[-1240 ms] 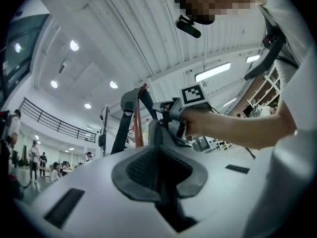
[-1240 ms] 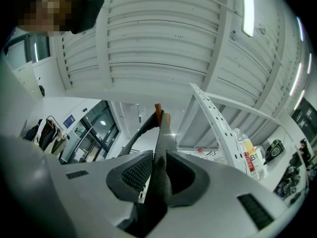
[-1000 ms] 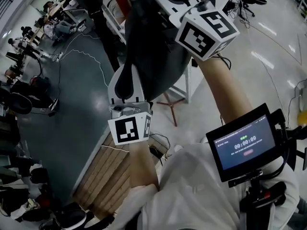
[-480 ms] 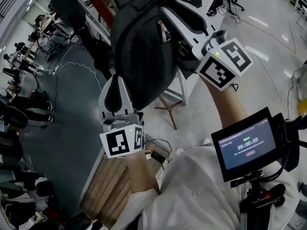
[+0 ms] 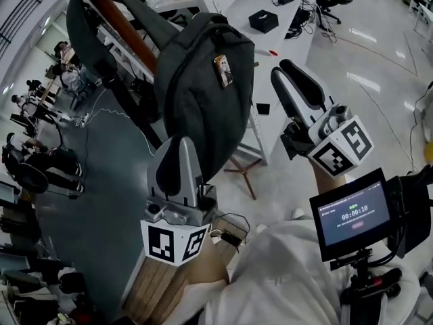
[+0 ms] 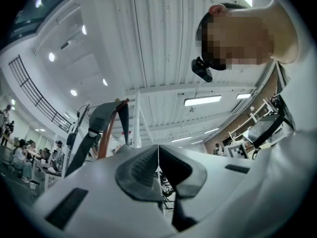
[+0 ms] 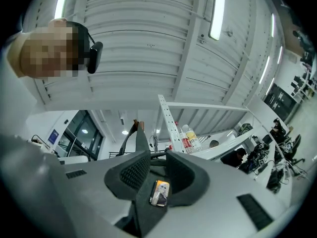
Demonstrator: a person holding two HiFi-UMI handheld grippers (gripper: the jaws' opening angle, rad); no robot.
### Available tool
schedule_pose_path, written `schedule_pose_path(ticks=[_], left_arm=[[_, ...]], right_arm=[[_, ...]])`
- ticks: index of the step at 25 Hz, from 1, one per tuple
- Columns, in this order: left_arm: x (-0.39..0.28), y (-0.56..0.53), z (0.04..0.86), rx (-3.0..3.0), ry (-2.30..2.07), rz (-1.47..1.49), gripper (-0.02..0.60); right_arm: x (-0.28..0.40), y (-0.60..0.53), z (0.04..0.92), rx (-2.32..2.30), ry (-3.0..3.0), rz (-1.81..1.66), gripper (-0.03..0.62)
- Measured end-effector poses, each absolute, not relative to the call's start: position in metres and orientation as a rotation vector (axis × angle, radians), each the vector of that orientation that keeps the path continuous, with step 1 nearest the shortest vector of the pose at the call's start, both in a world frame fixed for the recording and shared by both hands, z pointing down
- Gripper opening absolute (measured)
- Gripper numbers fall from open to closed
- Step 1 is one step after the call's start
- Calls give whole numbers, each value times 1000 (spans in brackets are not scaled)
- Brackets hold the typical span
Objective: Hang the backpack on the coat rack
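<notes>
**Q:** Entry one, the backpack: where is it?

**A:** Backpack (image 5: 203,93), dark grey, with a photo badge (image 5: 222,70) on the front. It is at 11 o'clock in the head view. Its strap (image 5: 145,19) is looped over the reddish-brown coat rack (image 5: 125,29), and the body hangs free below.

**Q:** And the grippers?

**A:** Left gripper (image 5: 181,147): at 6 o'clock, by the pack's lower edge. Jaws are pressed together with nothing between them. Whether it touches the fabric cannot be told.
Right gripper (image 5: 287,73): at 3 o'clock of the pack and clear of it. Jaws are parted by a moderate gap and hold nothing; the pack shows beyond the gap.

**Q:** Which step is this?

**A:** By judgement, the hanging looks done and this is the release stage. The next move calls for drawing both grippers away without snagging the fabric or lifting the strap off.
</notes>
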State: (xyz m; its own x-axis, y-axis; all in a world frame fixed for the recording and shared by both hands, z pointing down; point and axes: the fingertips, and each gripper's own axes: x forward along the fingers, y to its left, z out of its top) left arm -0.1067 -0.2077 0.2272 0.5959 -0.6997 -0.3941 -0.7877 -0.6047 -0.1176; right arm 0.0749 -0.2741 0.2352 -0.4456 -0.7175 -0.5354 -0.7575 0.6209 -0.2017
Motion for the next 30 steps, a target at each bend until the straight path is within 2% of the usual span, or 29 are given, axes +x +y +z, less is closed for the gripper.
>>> schedule_pose_path(ticks=[9, 30], left_arm=[[-47, -234, 273, -2676, 1196, 287, 12], [-46, -255, 295, -2749, 1289, 270, 12]], right_arm=[[74, -268, 256, -1161, 2337, 85, 103], [70, -278, 277, -1192, 2393, 15, 101]])
